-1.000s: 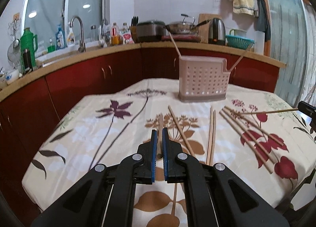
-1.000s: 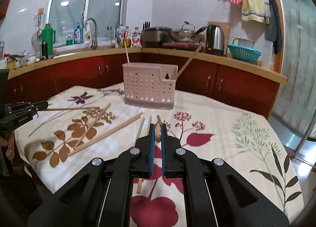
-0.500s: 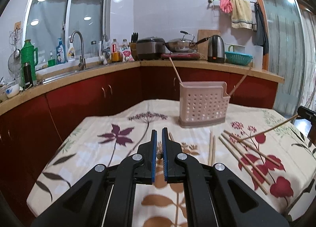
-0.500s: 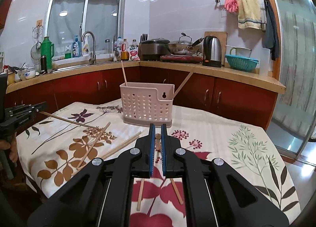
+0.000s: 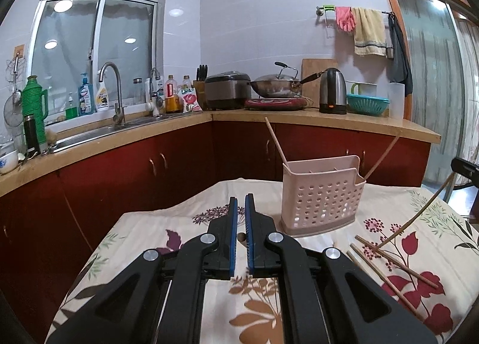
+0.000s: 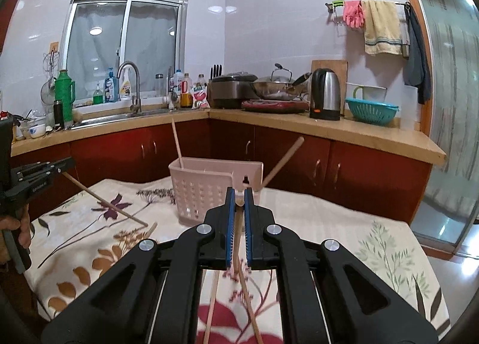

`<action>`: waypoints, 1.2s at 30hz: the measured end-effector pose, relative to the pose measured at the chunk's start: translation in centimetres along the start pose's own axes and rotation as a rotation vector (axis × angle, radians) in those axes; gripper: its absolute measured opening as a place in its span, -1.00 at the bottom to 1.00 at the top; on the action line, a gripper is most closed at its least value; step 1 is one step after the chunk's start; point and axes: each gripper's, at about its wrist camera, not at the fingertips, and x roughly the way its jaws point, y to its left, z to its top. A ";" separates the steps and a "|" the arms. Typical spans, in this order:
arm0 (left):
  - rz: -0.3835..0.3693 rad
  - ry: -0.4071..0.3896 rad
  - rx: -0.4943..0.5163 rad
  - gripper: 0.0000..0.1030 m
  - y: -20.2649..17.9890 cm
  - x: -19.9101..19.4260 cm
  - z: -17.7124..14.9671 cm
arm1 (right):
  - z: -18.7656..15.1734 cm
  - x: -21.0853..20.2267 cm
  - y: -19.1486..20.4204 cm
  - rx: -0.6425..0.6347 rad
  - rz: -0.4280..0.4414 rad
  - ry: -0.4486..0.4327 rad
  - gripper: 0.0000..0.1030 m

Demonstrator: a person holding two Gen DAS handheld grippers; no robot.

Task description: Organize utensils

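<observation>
Both hand-held grippers, left [image 5: 241, 218] and right [image 6: 239, 209], each clamp a chopstick [image 6: 104, 204], tips angled down, lifted for the holder [image 6: 209, 191] mid-desk [image 6: 344, 224]; spare sticks [image 5: 395, 263] lie near the desk's edge.

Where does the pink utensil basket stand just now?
In both wrist views the pink utensil basket stands upright on the floral tablecloth near the table's far edge, before the red cabinets.
</observation>
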 end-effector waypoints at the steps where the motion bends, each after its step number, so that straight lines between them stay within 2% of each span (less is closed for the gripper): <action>1: 0.000 -0.001 0.002 -0.89 0.0 0.3 0.1 | 0.3 0.4 0.1 -0.004 0.001 -0.005 -0.87; 5: 0.002 0.000 0.010 -0.89 0.0 1.7 0.3 | 0.8 2.0 0.1 -0.014 0.002 -0.013 -0.87; 10: 0.005 0.000 -0.001 -0.89 0.4 2.9 0.5 | 0.2 4.7 0.1 -0.013 0.011 0.021 -0.88; 23: -0.007 -0.059 0.028 -0.90 0.4 4.4 3.1 | 1.3 6.6 0.0 -0.010 0.007 -0.001 -0.89; 36: 0.002 -0.093 0.034 -0.89 0.6 5.8 4.0 | 1.6 7.9 0.1 -0.011 0.014 -0.003 -0.89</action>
